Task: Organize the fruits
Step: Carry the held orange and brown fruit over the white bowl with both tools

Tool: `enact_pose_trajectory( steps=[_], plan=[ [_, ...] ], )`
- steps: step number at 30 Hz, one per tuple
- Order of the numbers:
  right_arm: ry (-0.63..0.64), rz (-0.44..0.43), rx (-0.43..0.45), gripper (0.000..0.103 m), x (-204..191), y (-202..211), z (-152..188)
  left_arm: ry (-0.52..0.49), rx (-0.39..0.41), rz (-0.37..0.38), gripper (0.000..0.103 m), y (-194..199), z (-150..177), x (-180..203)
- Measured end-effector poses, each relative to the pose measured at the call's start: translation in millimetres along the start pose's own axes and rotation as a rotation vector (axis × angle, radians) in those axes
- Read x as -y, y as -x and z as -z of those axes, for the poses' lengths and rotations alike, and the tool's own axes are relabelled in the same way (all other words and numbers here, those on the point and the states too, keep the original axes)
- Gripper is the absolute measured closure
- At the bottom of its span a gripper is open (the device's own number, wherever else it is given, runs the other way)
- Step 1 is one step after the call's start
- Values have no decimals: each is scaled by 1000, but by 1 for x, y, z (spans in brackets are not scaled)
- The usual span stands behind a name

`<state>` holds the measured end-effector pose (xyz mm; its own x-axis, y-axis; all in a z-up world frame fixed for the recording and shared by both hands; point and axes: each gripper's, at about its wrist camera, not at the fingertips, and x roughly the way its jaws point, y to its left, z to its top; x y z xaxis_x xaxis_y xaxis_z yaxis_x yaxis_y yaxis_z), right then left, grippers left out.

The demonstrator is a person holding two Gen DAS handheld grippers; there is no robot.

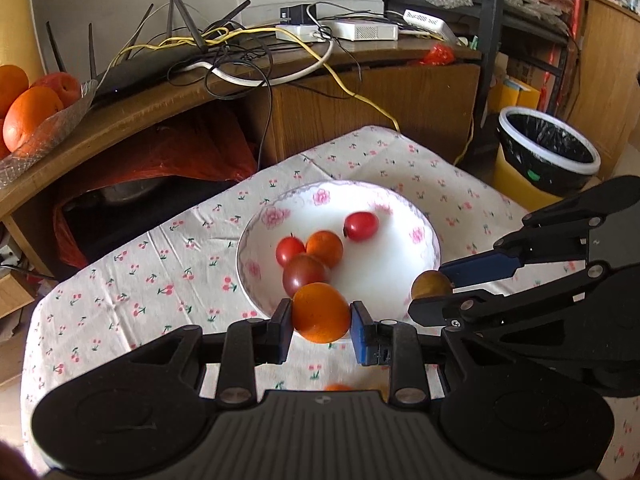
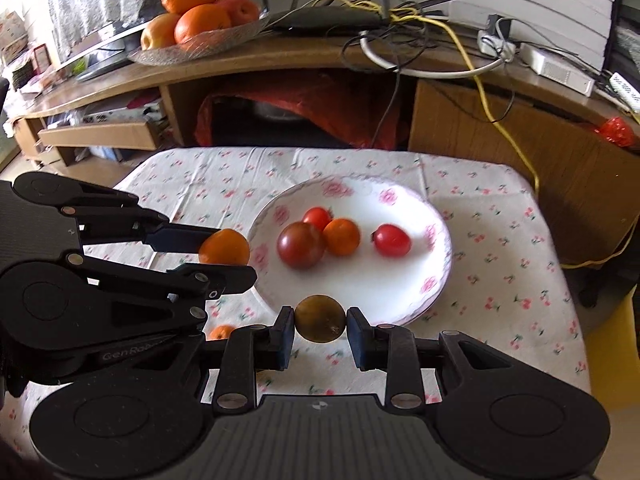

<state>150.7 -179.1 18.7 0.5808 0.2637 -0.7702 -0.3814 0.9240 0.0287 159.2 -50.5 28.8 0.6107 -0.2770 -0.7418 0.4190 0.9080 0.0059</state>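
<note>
- Presently, left gripper (image 1: 321,313): jaws closed on an orange tomato (image 1: 321,312), held at the near rim of the bowl (image 1: 400,204), likely for dropping in.
- Bowl ahead of both: four tomatoes gathered inside.
- Right gripper (image 2: 320,320): clamped around a brown-green tomato (image 2: 320,319), likewise poised at the rim.

I'm working in a lived-in home. Mid-frame sits a surface under a cherry-print tablecloth (image 1: 168,264) with a floral bowl (image 1: 418,236). Across the top runs a wooden cabinet (image 1: 400,92) carrying a router (image 1: 152,68) and tangled cables (image 2: 420,28), a glass fruit dish (image 2: 200,44) at upper left, and a lined waste bin (image 1: 548,148) at right.
</note>
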Motion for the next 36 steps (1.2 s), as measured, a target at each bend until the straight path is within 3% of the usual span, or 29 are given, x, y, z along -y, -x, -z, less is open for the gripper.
enact_pose_trajectory(
  steps=[17, 36],
  plan=[
    [-30, 64, 8, 78, 22, -34, -15, 67, -35, -11, 66, -47, -20, -11],
    [-83, 46, 6, 76, 36, -52, -23, 63, -13, -18, 66, -67, -34, -16]
  ],
)
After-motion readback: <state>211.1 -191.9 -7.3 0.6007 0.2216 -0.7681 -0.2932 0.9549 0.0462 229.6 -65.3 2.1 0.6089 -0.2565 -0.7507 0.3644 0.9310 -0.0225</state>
